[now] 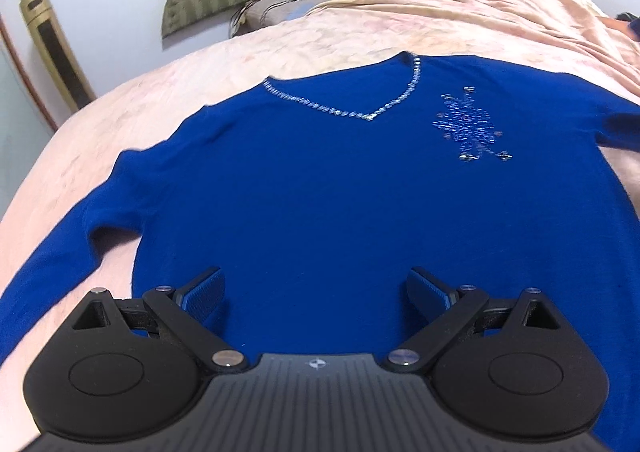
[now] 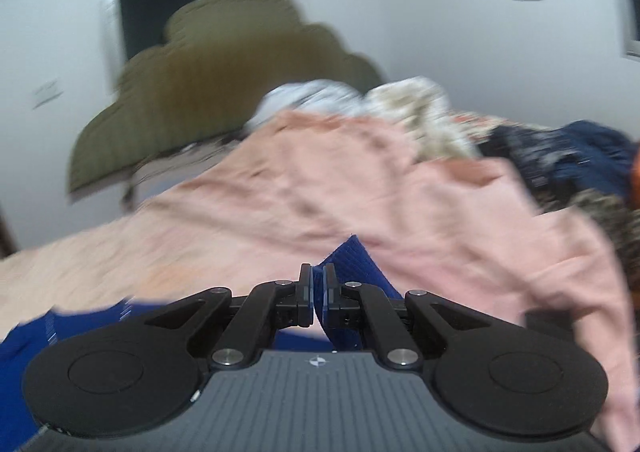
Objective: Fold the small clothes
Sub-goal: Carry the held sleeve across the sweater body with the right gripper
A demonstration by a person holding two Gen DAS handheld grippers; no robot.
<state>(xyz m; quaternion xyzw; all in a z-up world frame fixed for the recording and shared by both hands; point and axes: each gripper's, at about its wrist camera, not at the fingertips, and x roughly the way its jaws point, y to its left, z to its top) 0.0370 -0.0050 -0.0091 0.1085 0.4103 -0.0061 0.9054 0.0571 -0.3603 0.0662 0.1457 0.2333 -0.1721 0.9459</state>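
Blue knit V-neck sweater (image 1: 320,180) lies flat, unfolded on pink-sheeted bed (image 1: 120,100); our left gripper (image 1: 316,288) fingers spread, empty; our right gripper (image 2: 318,288) fingers clamp ribbed blue cuff (image 2: 352,256); we judge first sleeve fold just starting.

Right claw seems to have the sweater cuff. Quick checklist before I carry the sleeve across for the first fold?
1. Right claw shut on blue ribbed fabric, probably the cuff: ok.
2. Left claw open, holding nothing: ok.
3. Blue sweater lying flat, front up, on the pink bedspread: ok.
4. Left sleeve spread out: ok.
5. Depth of right grip: cannot tell, view blurred.
6. Clothes pile clear of sleeve path: cannot tell.
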